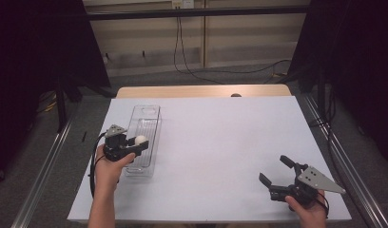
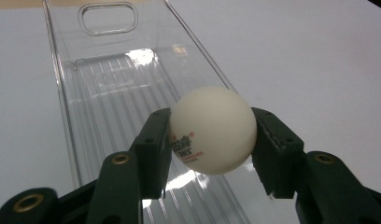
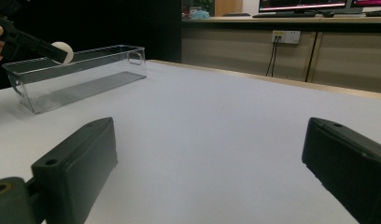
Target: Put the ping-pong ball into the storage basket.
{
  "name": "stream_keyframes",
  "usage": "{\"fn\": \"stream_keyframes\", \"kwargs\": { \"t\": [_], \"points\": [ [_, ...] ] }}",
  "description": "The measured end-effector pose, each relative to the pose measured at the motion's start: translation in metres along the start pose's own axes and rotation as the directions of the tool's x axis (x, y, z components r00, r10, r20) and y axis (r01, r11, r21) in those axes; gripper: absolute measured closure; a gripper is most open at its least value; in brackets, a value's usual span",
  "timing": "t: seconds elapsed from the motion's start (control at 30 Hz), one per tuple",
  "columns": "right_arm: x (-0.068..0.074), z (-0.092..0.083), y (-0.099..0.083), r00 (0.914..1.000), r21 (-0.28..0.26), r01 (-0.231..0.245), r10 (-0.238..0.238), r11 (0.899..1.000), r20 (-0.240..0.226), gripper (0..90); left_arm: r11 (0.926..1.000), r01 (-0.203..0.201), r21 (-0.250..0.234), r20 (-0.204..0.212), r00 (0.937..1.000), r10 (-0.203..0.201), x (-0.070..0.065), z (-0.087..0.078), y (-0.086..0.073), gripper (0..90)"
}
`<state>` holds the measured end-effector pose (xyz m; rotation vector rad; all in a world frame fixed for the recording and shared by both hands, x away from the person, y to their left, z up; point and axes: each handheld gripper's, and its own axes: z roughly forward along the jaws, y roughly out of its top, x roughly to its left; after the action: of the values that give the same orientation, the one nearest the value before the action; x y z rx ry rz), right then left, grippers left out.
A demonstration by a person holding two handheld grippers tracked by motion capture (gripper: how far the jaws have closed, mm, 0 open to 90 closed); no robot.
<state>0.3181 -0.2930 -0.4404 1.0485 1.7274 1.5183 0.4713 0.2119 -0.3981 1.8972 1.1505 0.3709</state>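
Observation:
A white table-tennis ball with red print sits clamped between the two black jaws of my left gripper. That gripper hovers over the near part of a long clear plastic bin, with the ball above the bin's ribbed floor. In the right gripper view the ball hangs just over the bin's near rim. My right gripper rests low over the white table near the front right, jaws wide apart with nothing between them.
The bin has a cut-out handle at its far end. The white table top stretches between the two hands. Metal rails run along both table sides. Cables lie on the floor behind, and dark curtains hang left and right.

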Motion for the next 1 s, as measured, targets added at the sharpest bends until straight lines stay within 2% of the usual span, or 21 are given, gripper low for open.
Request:
{"fn": "stream_keyframes", "kwargs": {
  "t": [0.23, 0.33, 0.53, 0.63, 1.0],
  "points": [
    [-0.0003, -0.0004, 0.0002, 1.0, -0.002, 0.0, 0.0, 1.0, 0.0, 3.0, 1.0, -0.002, 0.006, -0.003, 1.0, 0.002, 0.0011, 0.003, -0.0018, 51.0],
    [-0.0002, -0.0005, 0.0002, 1.0, -0.002, -0.001, 0.001, 1.0, -0.001, 3.0, 0.9997, -0.018, 0.014, -0.01, 0.9998, 0.018, 0.0024, 0.0027, -0.0021, 51.0],
    [-0.0005, -0.0006, 0.0003, 1.0, -0.003, 0.0, 0.0, 1.0, 0.0, 3.0, 0.9999, -0.008, 0.014, -0.023, 0.9997, 0.008, 0.0028, 0.0047, -0.0034, 51.0],
    [-0.0003, -0.0007, 0.0004, 1.0, -0.004, 0.0, 0.0, 1.0, 0.0, 3.0, 0.9996, -0.021, 0.017, -0.037, 0.9991, 0.022, 0.0026, 0.0045, -0.0031, 50.9],
    [0.0005, -0.0002, 0.0004, 1.0, -0.005, -0.002, 0.002, 1.0, -0.001, 3.0, 0.9997, -0.021, 0.009, -0.034, 0.9992, 0.022, 0.0019, 0.0048, -0.0028, 47.7]
  ]
}}
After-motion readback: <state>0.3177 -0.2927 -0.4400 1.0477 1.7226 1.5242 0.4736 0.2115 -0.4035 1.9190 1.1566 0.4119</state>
